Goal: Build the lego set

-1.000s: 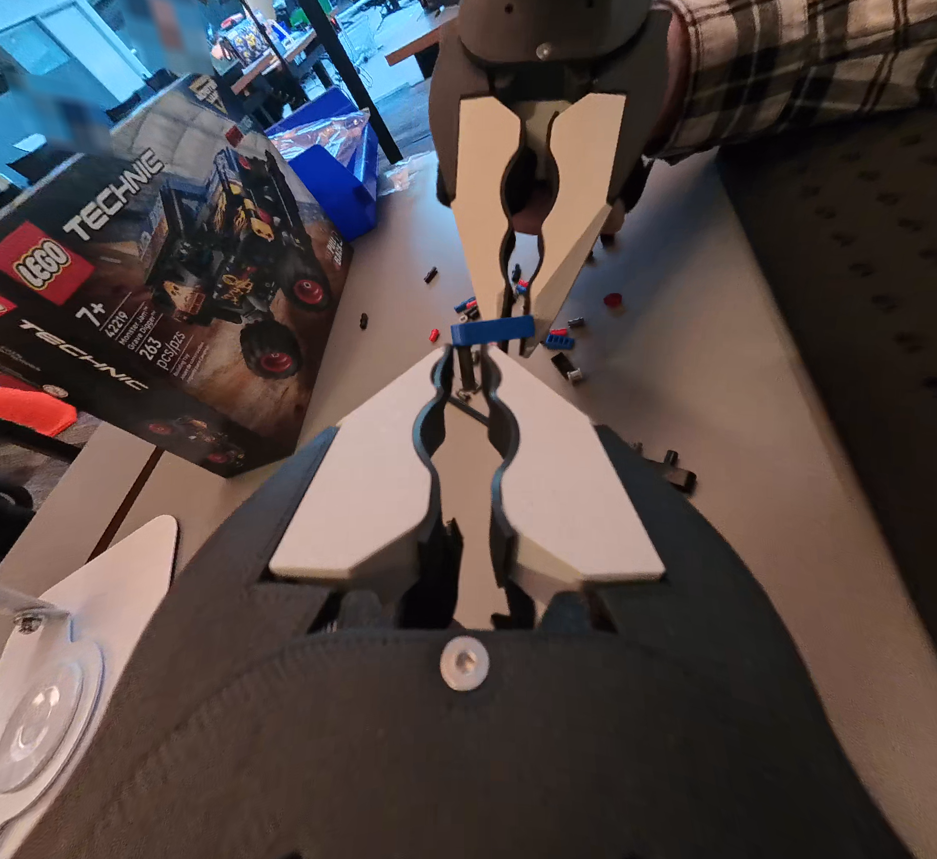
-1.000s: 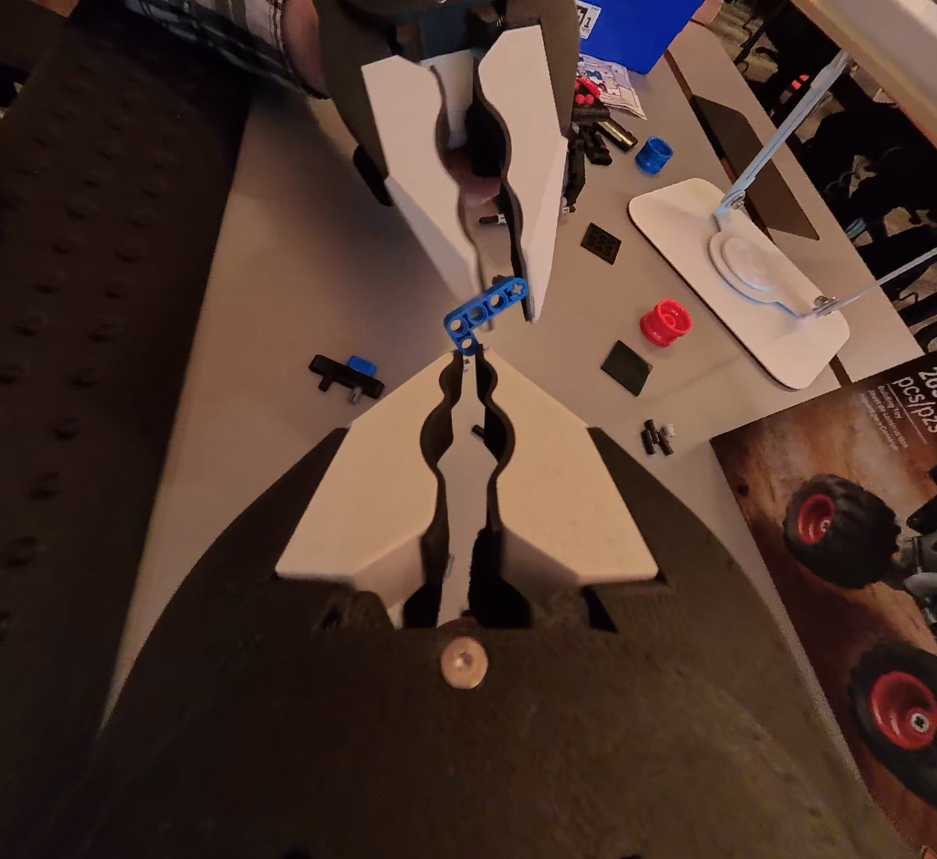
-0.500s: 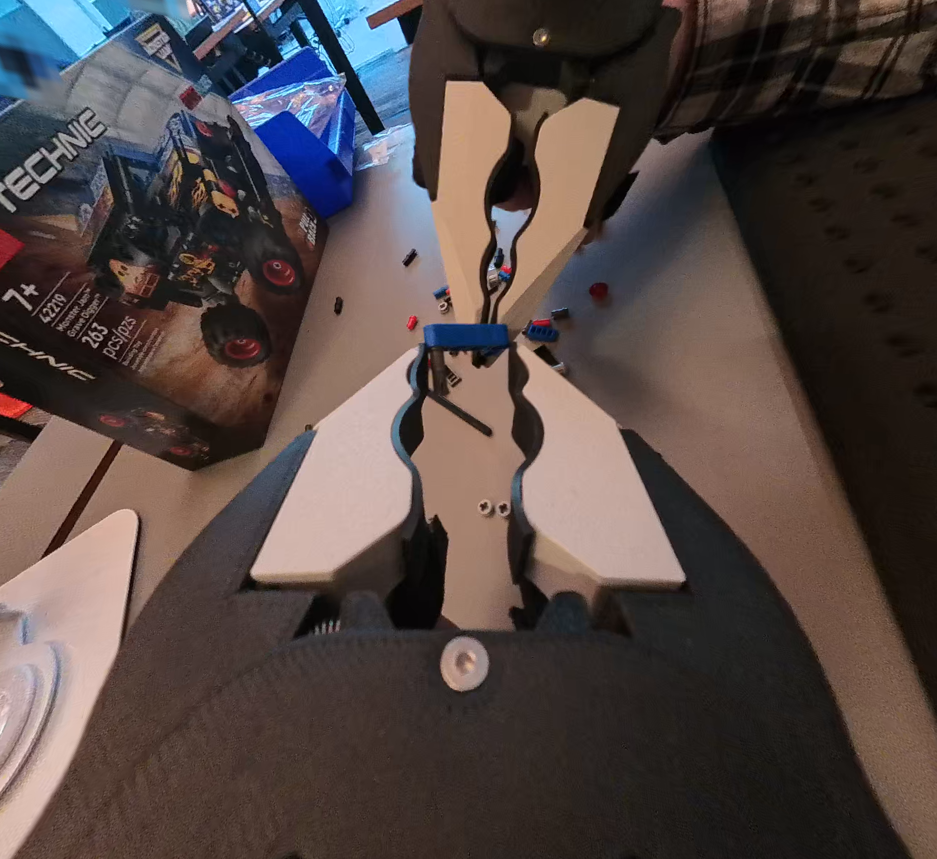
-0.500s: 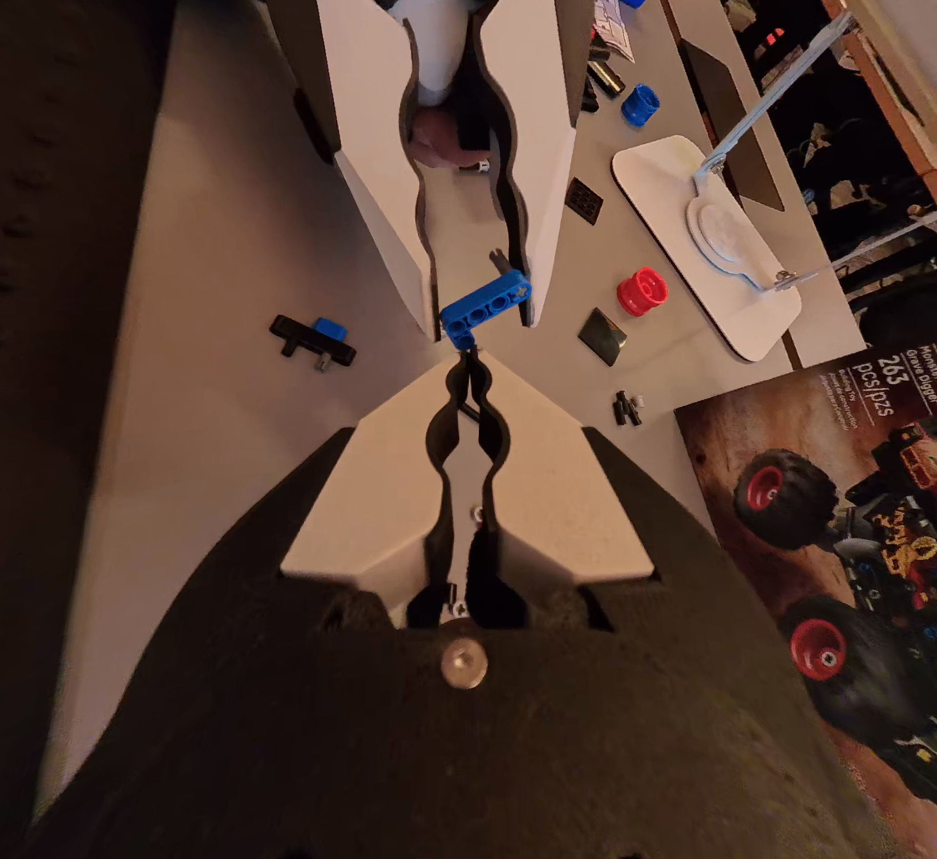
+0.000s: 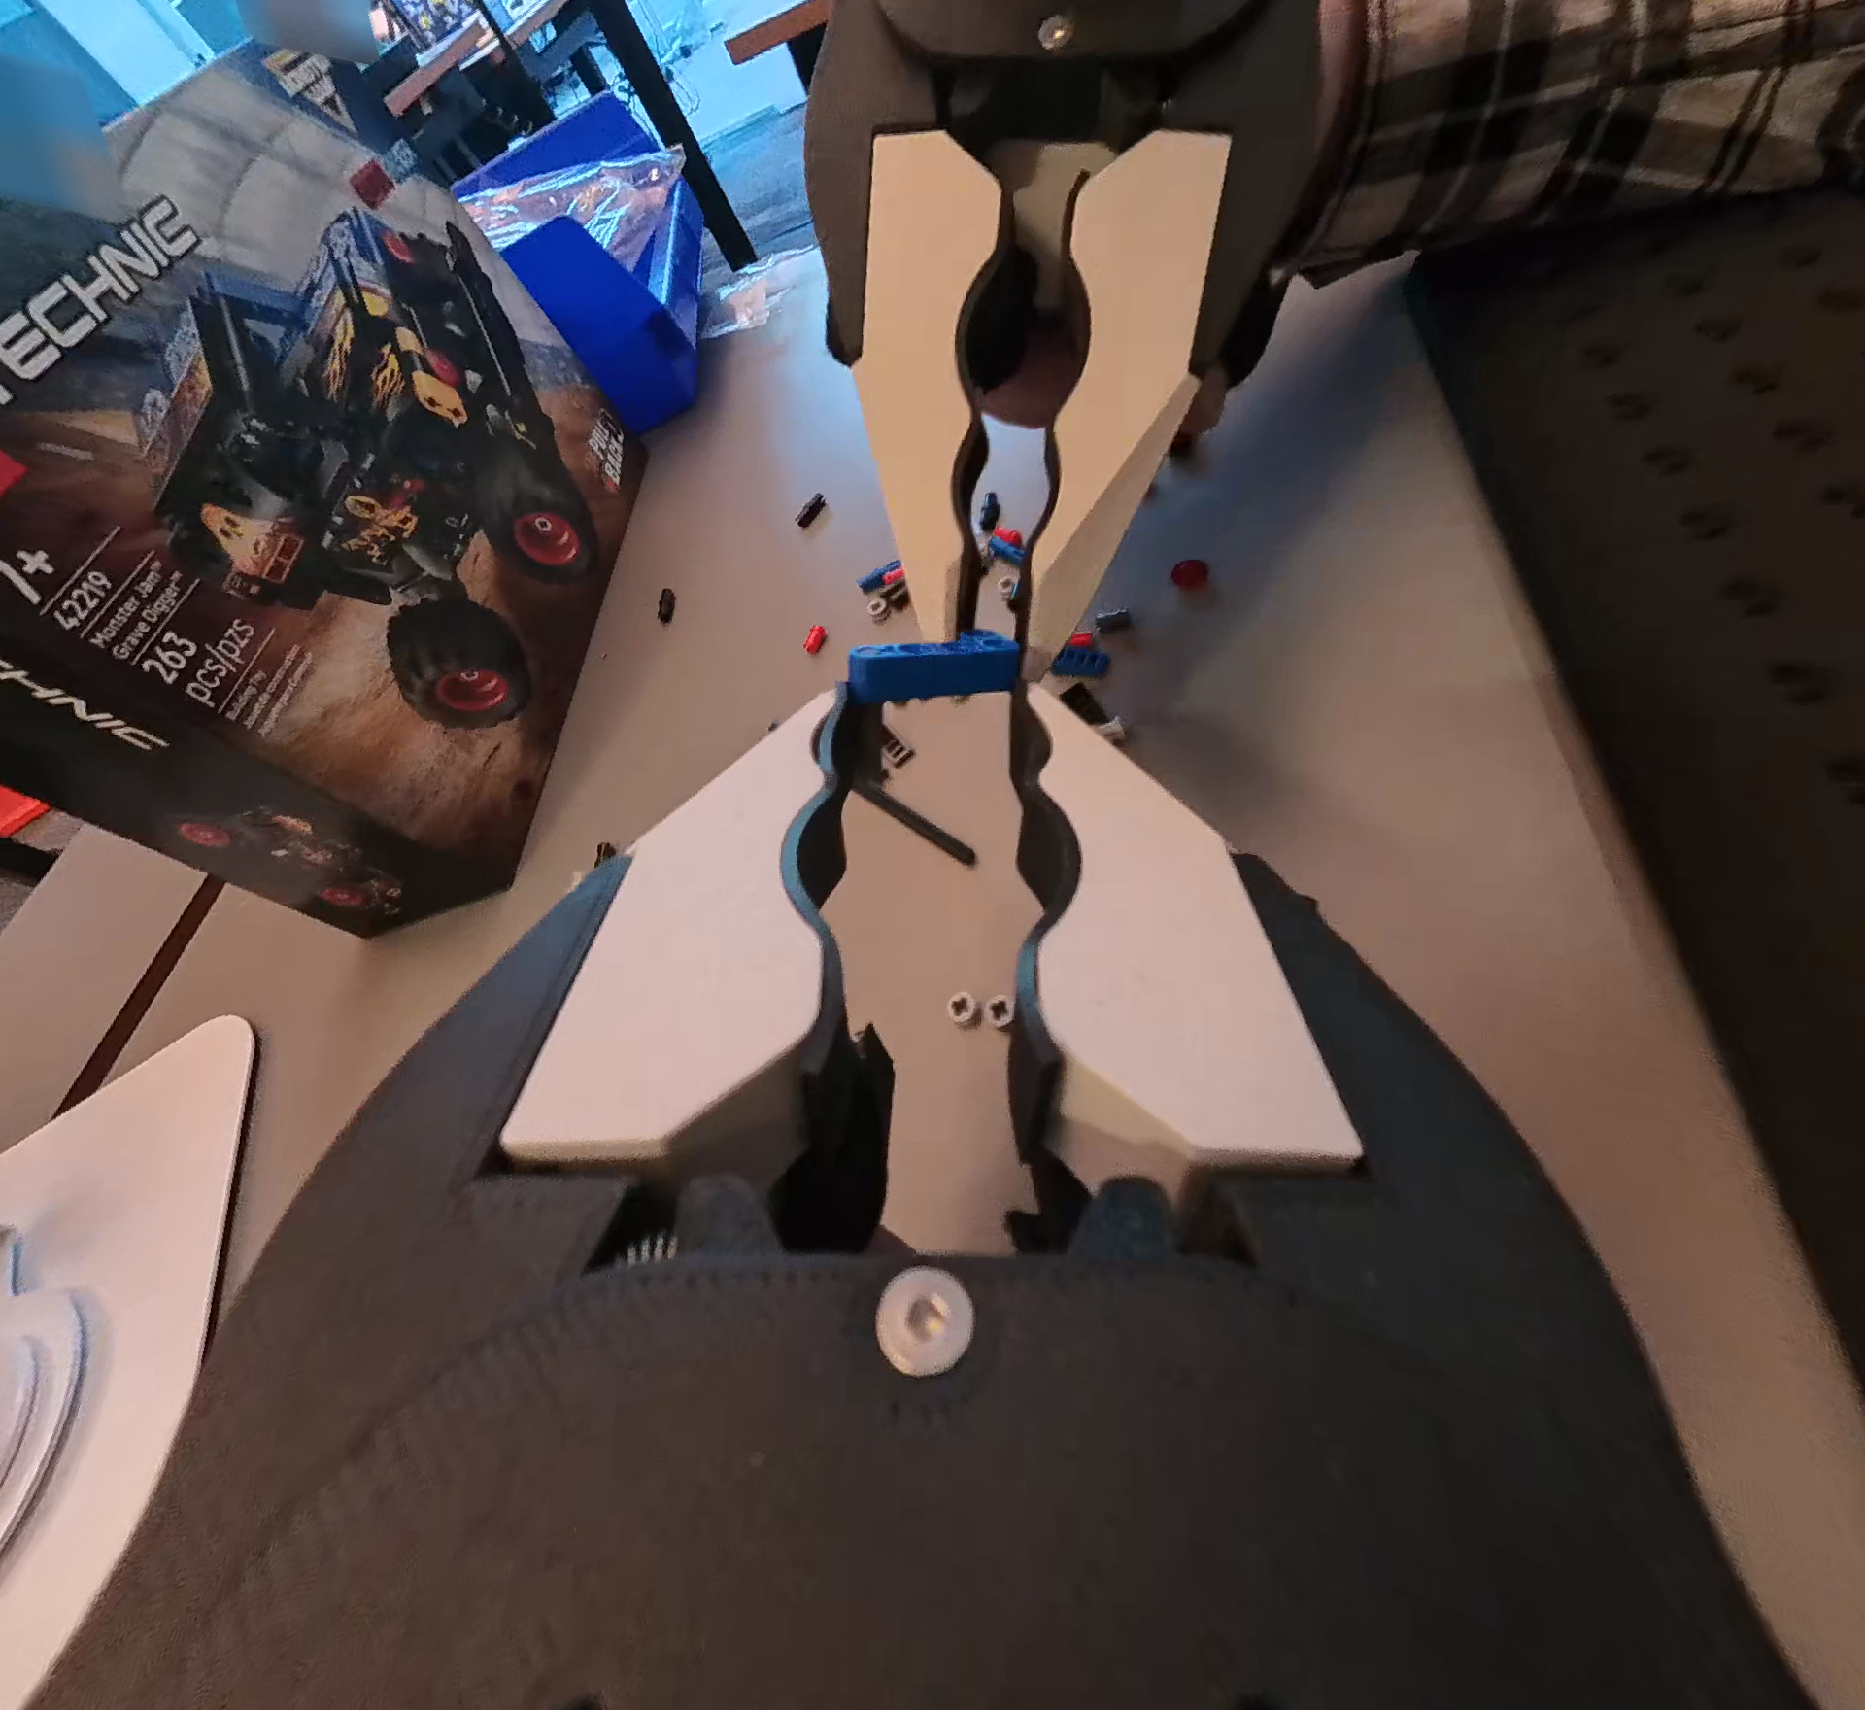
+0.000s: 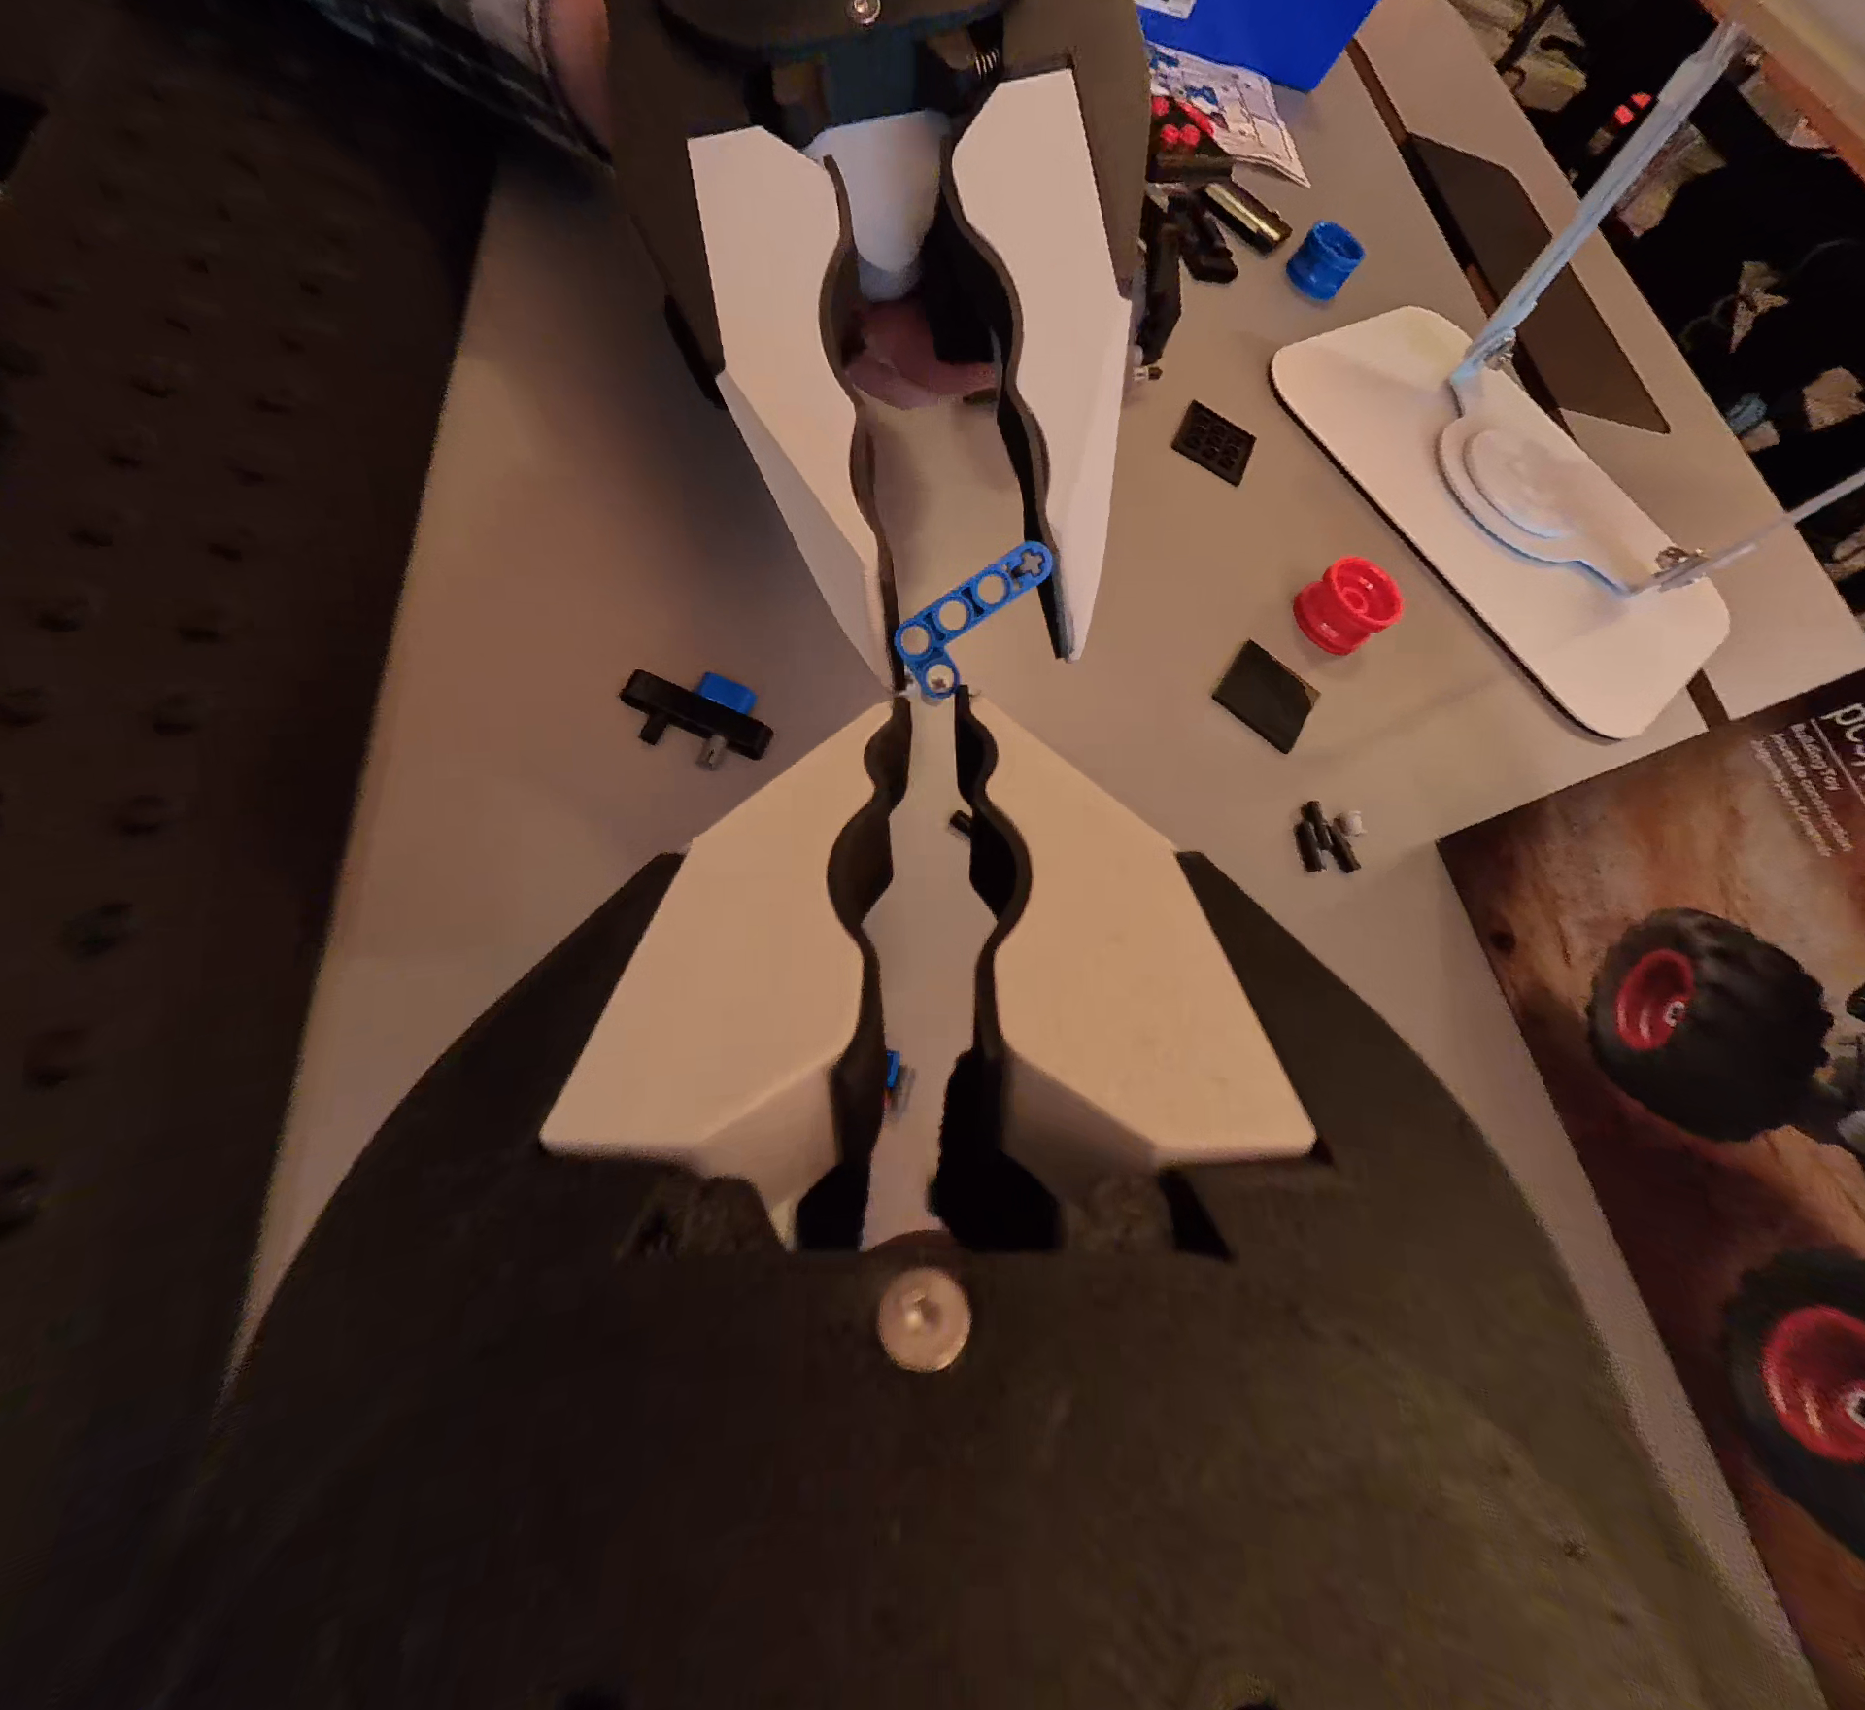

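1. Grey table is carrying the work, with scattered pieces lying beyond both tools.
2. Right gripper is pinching the short leg of the blue L-shaped beam at its tips, above the table.
3. Left gripper is facing it tip to tip, jaws spread and gripping nothing; the beam is lying crosswise between its fingertips.
4. Set box is sitting well to the left gripper's left.
5. Step, as I judge it: a mid-air handover or re-grip. Next, the left jaws need closing squarely on the beam's long arm.
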Motion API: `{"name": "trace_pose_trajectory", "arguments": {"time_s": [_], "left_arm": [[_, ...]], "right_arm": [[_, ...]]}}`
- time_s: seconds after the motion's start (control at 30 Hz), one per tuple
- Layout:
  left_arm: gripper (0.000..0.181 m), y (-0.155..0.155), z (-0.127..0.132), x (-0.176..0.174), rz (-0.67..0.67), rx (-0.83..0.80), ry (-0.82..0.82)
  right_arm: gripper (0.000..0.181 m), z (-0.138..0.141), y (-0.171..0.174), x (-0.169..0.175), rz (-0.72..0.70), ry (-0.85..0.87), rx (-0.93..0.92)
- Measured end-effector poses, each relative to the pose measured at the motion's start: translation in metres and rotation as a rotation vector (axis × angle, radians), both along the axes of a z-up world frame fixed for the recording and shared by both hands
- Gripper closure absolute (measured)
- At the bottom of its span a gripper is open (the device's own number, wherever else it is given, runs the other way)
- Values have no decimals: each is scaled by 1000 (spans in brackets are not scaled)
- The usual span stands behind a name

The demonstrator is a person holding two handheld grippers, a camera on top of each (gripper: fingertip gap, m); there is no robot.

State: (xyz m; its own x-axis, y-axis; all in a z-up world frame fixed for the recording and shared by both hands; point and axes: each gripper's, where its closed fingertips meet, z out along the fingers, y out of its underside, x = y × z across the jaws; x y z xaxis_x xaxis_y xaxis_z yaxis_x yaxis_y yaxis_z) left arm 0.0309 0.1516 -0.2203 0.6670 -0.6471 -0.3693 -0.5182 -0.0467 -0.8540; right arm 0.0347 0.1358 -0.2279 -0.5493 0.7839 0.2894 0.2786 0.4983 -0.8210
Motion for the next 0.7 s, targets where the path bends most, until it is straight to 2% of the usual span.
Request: {"name": "trace_pose_trajectory", "arguments": {"time_s": [0.23, 0.47, 0.57, 0.7], "left_arm": [[155, -4, 0, 3, -34, -6, -16], [181, -5, -3, 5, -42, -15, -10], [180, -3, -9, 2, -24, -36, 17], [168, -5, -17, -4, 10, -132, 24]], "right_arm": [[177, 14, -7, 5, 50, 48, -85], [181, 5, -7, 4, 45, 12, -41], [181, 2, 2, 5, 11, -6, -29], [181, -6, 11, 5, -26, -48, -20]]}}
